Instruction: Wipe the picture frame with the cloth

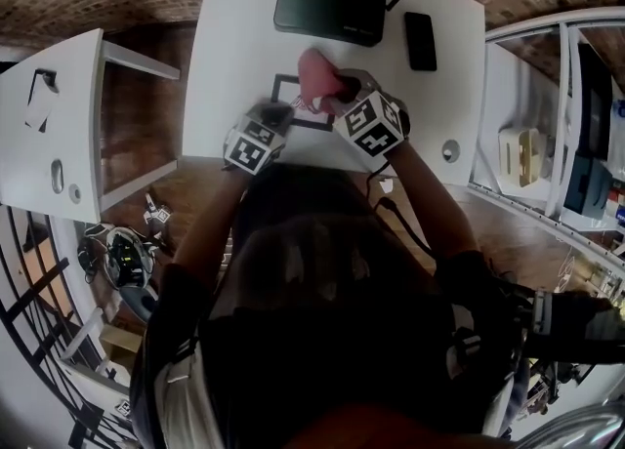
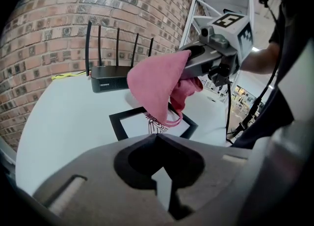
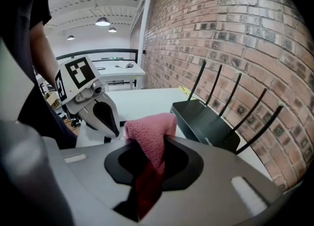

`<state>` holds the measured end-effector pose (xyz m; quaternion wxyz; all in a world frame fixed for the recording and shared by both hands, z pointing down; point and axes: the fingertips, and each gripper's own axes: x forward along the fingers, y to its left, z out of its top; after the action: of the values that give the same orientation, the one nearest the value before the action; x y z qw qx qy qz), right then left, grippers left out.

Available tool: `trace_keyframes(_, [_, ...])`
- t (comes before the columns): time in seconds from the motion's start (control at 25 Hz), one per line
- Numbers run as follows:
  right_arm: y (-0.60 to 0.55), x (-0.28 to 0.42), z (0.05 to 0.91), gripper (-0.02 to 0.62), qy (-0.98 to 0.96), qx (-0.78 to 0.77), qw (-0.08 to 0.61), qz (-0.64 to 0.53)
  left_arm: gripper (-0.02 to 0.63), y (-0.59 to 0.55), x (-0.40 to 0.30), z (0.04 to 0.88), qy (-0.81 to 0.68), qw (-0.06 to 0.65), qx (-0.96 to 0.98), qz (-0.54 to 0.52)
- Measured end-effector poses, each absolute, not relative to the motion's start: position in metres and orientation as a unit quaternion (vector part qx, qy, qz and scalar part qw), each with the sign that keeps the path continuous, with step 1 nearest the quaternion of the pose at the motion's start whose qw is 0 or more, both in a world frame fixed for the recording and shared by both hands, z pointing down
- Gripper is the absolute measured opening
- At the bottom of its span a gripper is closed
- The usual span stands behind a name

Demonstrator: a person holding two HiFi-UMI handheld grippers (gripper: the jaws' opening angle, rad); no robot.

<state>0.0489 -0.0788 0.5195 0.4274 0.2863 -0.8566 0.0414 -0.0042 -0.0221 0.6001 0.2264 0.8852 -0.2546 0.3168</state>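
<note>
Two grippers meet over the near edge of the white table (image 1: pixel 234 47), both forearms reaching forward from the dark-clothed torso.

Right gripper (image 1: pixel 340 86): comes in from the right, marker cube facing up, jaws angled toward the table's middle. Jaws are clamped on the pink cloth (image 2: pixel 157 85). In the right gripper view the cloth runs through the jaw hollow and bunches out past the tips. It hangs in a loose fold above the picture frame (image 2: pixel 125 113).

Left gripper (image 1: pixel 276 115): lower and to the left, tips at the frame's near left corner. Jaws are drawn together, with only a thin pale sliver between them.

The black-edged frame lies flat on the table, nearer than the black router (image 1: pixel 329 10), with a black phone (image 1: pixel 420 40) off to the router's right.

Hard to make out:
- The frame's near corner is hidden behind the left jaws, so I cannot tell whether they grip or only touch it.
- The cloth covers part of the printed picture, and contact with its surface is unclear.
- The right gripper view does not show the frame.
</note>
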Motion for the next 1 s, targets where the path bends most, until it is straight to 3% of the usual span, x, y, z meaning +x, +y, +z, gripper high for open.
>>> trace_keyframes(0.28, [-0.086,0.006,0.503,0.063,-0.872,0.256,0.416,0.015,0.002,-0.022,-0.005,0.599,-0.252,0.223,0.886,0.318])
trace_keyframes(1.0, [-0.071,-0.049,0.594,0.063,-0.828,0.155,0.539,-0.012,0.002,-0.022,-0.006,0.598,-0.242,0.216,0.891,0.319])
